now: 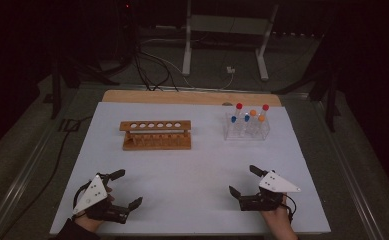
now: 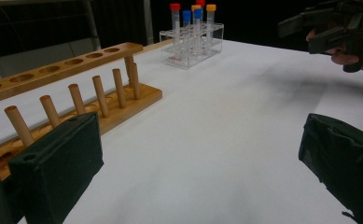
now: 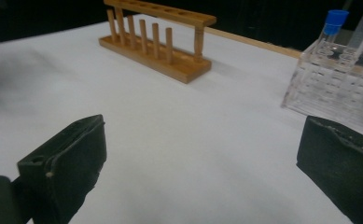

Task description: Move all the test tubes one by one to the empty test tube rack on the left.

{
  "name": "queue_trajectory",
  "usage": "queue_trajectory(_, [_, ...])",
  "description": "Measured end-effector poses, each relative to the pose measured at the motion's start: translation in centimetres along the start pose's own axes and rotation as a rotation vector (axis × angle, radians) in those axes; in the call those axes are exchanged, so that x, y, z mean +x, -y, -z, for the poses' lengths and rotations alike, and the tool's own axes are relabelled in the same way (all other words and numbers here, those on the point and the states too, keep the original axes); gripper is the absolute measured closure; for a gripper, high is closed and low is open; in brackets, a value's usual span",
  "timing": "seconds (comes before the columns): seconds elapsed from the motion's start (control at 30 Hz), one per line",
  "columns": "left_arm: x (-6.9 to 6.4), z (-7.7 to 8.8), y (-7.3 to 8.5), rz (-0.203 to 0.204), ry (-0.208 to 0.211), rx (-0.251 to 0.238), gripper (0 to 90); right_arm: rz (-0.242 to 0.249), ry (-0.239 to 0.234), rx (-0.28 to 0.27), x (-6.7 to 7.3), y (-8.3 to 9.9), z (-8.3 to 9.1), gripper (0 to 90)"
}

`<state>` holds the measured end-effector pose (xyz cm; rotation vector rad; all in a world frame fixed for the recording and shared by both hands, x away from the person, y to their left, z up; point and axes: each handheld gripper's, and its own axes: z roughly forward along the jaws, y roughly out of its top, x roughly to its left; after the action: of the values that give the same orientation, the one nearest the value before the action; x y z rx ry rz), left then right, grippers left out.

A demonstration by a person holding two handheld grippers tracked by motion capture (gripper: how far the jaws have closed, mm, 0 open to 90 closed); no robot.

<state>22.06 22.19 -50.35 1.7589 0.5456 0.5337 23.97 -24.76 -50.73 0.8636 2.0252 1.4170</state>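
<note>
Clear rack (image 1: 247,129) cut off at right edge in right gripper view (image 3: 338,88); tube contents hard to make out. It holds capped tubes: red (image 1: 239,106), orange (image 1: 252,113), blue (image 1: 234,119). Wooden rack (image 1: 156,135) left of clear rack, well apart, holes empty. Left gripper (image 1: 122,189) near table edge, nearer than wooden rack, jaws wide apart, nothing between. Right gripper (image 1: 243,181) nearer than clear rack, jaws wide apart, empty.

High view overhead, facing forward; tongs views low, both sharing wooden rack (image 1: 156,135).
</note>
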Motion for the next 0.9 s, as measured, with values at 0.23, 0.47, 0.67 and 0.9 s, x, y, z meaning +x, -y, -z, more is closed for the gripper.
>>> queue_trajectory(0.23, [0.00, -0.03, -0.02, 0.004, 0.006, 0.008, 0.5, -0.019, -0.031, 0.062, -0.08, -0.15, 0.08, 1.7])
queue_trajectory(0.47, [-0.07, -0.02, -0.09, 0.005, 0.021, 0.009, 0.5, -0.012, -0.029, 0.105, 0.33, -0.51, 0.21, 0.0])
queue_trajectory(0.67, [-0.10, 0.02, -0.10, 0.006, 0.024, 0.006, 0.5, -0.011, -0.041, 0.140, 0.55, -0.58, -0.12, 0.0])
queue_trajectory(0.9, [-0.13, -0.11, -0.13, 0.003, 0.025, 0.006, 0.5, -0.006, -0.048, 0.143, 0.86, -0.91, 0.08, 0.0])
